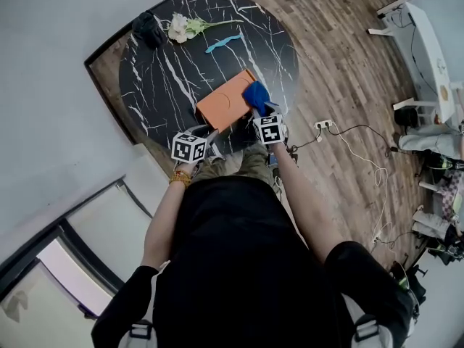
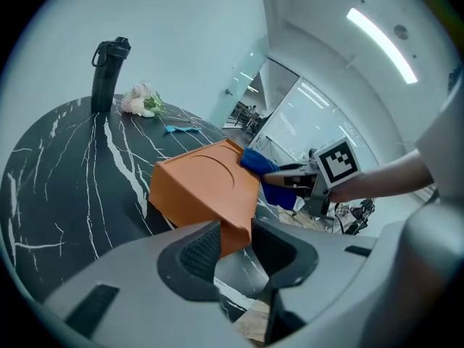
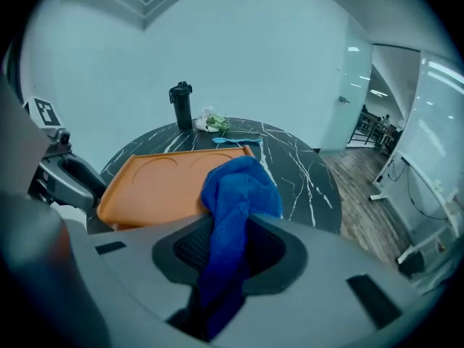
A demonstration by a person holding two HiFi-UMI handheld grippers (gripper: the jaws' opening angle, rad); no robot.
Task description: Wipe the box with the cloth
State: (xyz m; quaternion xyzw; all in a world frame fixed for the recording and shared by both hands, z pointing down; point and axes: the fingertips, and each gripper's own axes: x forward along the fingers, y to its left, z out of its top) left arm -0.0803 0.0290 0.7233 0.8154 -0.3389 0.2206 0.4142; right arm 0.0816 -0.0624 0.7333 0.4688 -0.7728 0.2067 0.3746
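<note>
Round black marble-look table (image 1: 145,85) sat on the left, with a black bottle (image 1: 148,29), some flowers (image 1: 180,27) and a small light-blue item (image 1: 221,43) lined up along its far edge; I couldn't tell what the blue item was. The left gripper (image 2: 235,249) was at the table's near edge, and its jaws were clamped on the near corner of the orange box (image 1: 226,101), pads on either side of that corner. The box lay on the near part of the table, well apart from the bottle and flowers. In the left gripper view its gripped end looked tilted. The box top had shallow round recesses. The blue cloth (image 3: 235,194) was bunched up and resting on the box's right edge. The right gripper (image 1: 262,112) was just beside it, jaws pinched together on the cloth, with the loose end hanging back between the pads. Further right were wood floor, a power strip (image 1: 324,125) with trailing cable and a white desk (image 1: 428,42).
</note>
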